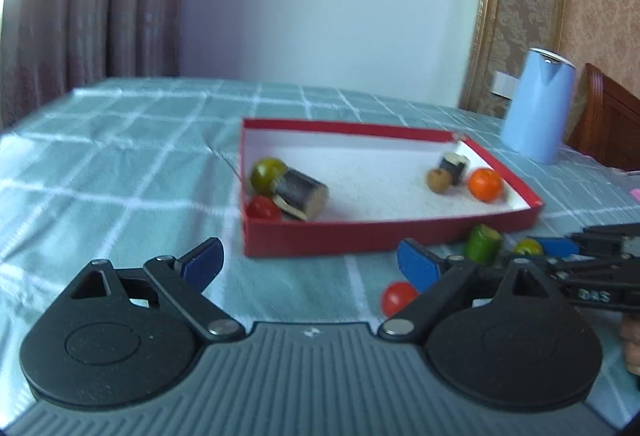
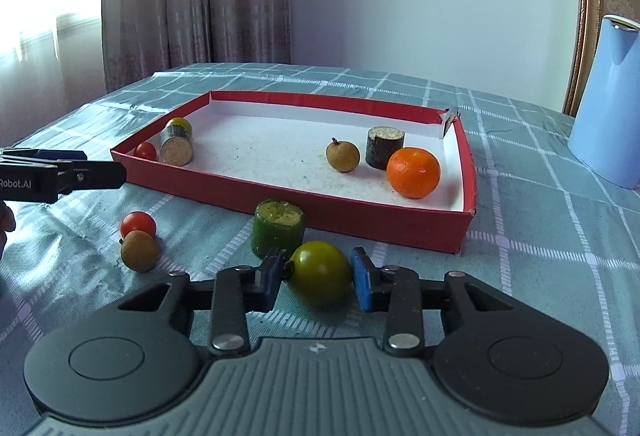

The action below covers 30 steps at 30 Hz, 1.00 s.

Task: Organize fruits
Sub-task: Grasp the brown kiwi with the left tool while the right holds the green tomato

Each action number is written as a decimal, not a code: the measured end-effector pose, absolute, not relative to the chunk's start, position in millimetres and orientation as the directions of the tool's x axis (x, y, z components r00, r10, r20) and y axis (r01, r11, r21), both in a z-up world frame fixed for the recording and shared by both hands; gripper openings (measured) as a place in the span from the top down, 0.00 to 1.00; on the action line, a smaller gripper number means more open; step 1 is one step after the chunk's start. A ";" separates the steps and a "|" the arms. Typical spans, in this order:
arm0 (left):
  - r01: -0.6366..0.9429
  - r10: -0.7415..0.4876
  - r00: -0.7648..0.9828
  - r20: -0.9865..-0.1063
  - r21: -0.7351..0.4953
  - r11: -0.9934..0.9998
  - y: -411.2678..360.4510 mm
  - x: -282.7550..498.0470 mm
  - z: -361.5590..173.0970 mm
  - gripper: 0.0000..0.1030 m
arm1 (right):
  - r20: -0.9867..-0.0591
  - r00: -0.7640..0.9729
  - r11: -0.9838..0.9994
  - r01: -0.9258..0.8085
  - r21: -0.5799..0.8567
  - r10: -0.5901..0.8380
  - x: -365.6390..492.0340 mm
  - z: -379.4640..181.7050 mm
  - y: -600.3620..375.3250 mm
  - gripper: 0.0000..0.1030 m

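A red tray (image 2: 360, 220) holds an orange (image 2: 413, 172), a brown longan (image 2: 343, 155), two dark sugarcane pieces (image 2: 384, 147) (image 2: 176, 149), a green tomato (image 2: 180, 125) and a red cherry tomato (image 2: 145, 151). On the cloth in front lie a green cucumber piece (image 2: 277, 228), a red cherry tomato (image 2: 138, 224) and a longan (image 2: 140, 250). My right gripper (image 2: 318, 278) has its blue pads on both sides of a green tomato (image 2: 320, 272) on the cloth, touching it. My left gripper (image 1: 310, 262) is open and empty, above the cloth before the tray (image 1: 320, 238).
A light blue kettle (image 2: 608, 103) stands on the checked tablecloth to the right of the tray. A wooden chair (image 1: 608, 123) is behind it. Curtains and a wall lie beyond the table's far edge.
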<state>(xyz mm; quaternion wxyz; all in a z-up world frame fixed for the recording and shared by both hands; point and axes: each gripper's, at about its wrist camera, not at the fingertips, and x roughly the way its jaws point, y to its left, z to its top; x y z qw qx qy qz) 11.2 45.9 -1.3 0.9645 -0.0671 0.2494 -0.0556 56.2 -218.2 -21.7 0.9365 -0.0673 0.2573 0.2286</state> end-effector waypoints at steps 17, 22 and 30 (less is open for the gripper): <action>0.229 -0.111 0.880 -0.463 0.209 0.951 -56.2 -30.3 -13.3 0.47 | -0.512 0.769 0.892 -0.451 -0.011 0.382 55.6 -21.2 -219.2 0.65; 0.309 -0.189 0.848 -0.496 0.171 0.936 -55.0 -23.7 -15.9 0.56 | -0.514 0.768 0.892 -0.452 -0.011 0.383 55.3 -21.3 -219.0 0.65; 0.351 -0.201 0.830 -0.520 0.207 0.913 -60.0 -4.0 -14.3 0.55 | -0.513 0.768 0.893 -0.451 -0.010 0.382 55.4 -20.9 -219.2 0.65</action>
